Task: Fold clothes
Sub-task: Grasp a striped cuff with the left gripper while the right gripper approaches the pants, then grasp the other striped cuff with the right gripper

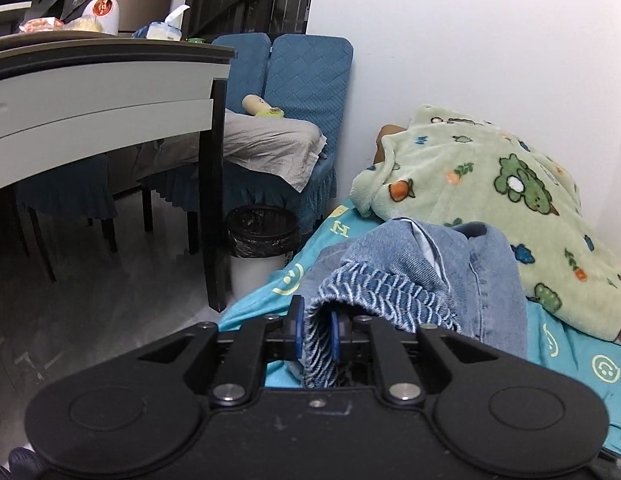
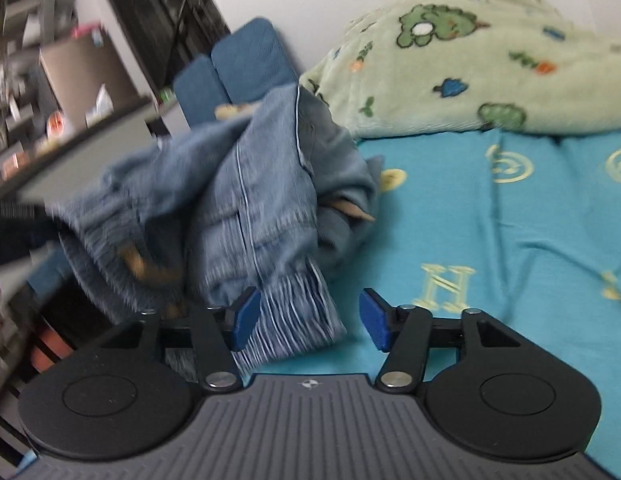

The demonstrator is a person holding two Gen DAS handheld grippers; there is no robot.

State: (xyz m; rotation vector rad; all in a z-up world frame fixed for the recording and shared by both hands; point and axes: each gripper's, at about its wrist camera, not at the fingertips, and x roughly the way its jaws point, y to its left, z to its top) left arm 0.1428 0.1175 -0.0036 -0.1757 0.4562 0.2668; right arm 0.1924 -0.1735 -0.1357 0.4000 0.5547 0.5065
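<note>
A pair of blue denim jeans (image 1: 422,264) with a ribbed elastic waistband lies bunched on the turquoise bed sheet (image 1: 570,364). My left gripper (image 1: 316,330) is shut on the ribbed waistband, which runs between its blue pads. In the right wrist view the jeans (image 2: 246,200) hang crumpled and blurred, held up at the far left by the other gripper. My right gripper (image 2: 310,316) is open, its blue pads wide apart. Another ribbed part of the waistband (image 2: 294,320) lies between them, against the left pad.
A green fleece blanket (image 1: 490,192) with cartoon prints is heaped against the white wall. Left of the bed stand a bin (image 1: 262,248) with a black liner, a blue-covered chair (image 1: 294,92) and a grey table (image 1: 102,92) with clutter on top.
</note>
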